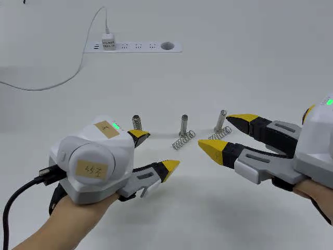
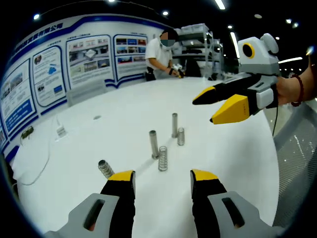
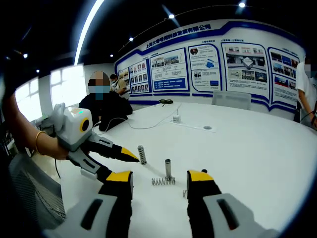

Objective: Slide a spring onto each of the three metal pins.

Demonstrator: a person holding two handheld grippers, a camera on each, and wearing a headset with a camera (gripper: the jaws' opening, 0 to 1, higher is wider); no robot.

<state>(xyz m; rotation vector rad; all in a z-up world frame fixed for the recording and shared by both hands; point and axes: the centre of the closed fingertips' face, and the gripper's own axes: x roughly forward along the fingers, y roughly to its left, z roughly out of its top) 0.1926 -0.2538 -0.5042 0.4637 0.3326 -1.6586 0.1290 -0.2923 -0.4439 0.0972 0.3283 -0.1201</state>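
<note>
- Three pins stand in a row on the table (image 1: 234, 78): left pin (image 1: 136, 118), middle pin (image 1: 183, 125), right pin (image 1: 221, 120).
- One pin is done: the left pin already wears the left spring (image 1: 137, 125). The other two are bare.
- Two springs lie loose on the table. The middle spring (image 1: 183, 140) is at the foot of the middle pin, and the right spring (image 1: 220, 133) is at the foot of the right pin.
- Each loose spring lies flat with its long axis slanted up toward its pin's base, across the pin's upright axis. By this reading, a spring must be lifted and turned on end before it can slide on.
- Left gripper (image 1: 156, 151): jaws spread and empty, just beside the left pin. The middle spring lies ahead of it and to its right.
- Right gripper (image 1: 214, 132): jaws spread and empty. Its tips bracket the right spring from the right in the head view. Whether they touch it cannot be told.
- Nearer tool: the right gripper, for the right spring. The middle spring lies between the two grippers.
</note>
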